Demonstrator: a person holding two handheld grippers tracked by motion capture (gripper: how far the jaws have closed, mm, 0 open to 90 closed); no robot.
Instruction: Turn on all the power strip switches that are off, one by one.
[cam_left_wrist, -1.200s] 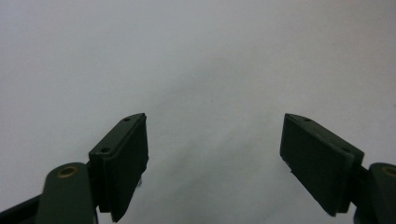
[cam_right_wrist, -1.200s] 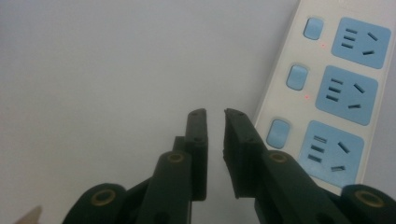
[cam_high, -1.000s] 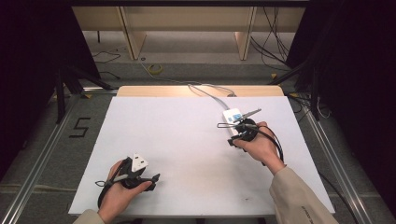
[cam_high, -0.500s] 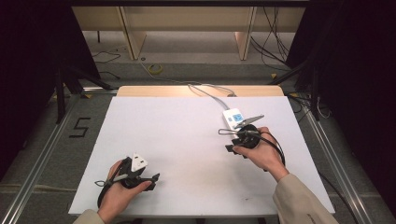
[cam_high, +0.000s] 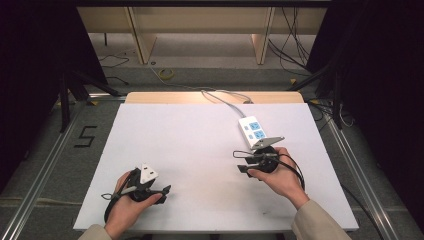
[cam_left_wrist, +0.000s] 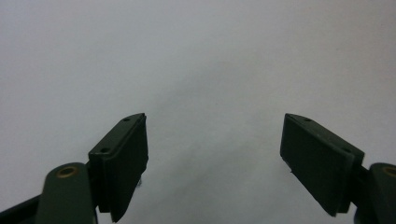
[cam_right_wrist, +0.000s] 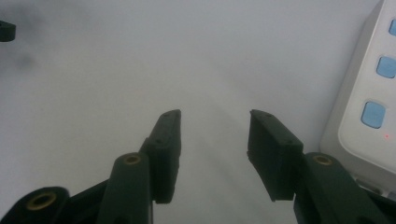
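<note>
A white power strip (cam_high: 252, 130) with blue sockets lies at the right back of the white table top (cam_high: 190, 150), and its grey cable (cam_high: 225, 97) runs off the far edge. Just in front of it, my right gripper (cam_high: 241, 162) is held low in the person's right hand, jaws pointing left. In the right gripper view it stands open (cam_right_wrist: 215, 116) over bare table, with the power strip (cam_right_wrist: 369, 102) beside its right jaw. My left gripper (cam_high: 164, 190) rests near the front left corner in the left hand, open (cam_left_wrist: 214, 121) with nothing between its jaws.
A wooden strip (cam_high: 210, 97) borders the table's far edge. Metal rails (cam_high: 45, 170) run along both sides. A "5" mark (cam_high: 86, 136) is on the floor at the left. Loose cables (cam_high: 295, 45) and wooden shelf legs (cam_high: 142, 40) stand behind.
My right gripper has drawn back from over the power strip's near end toward the person and a little left. The left gripper has stayed put.
</note>
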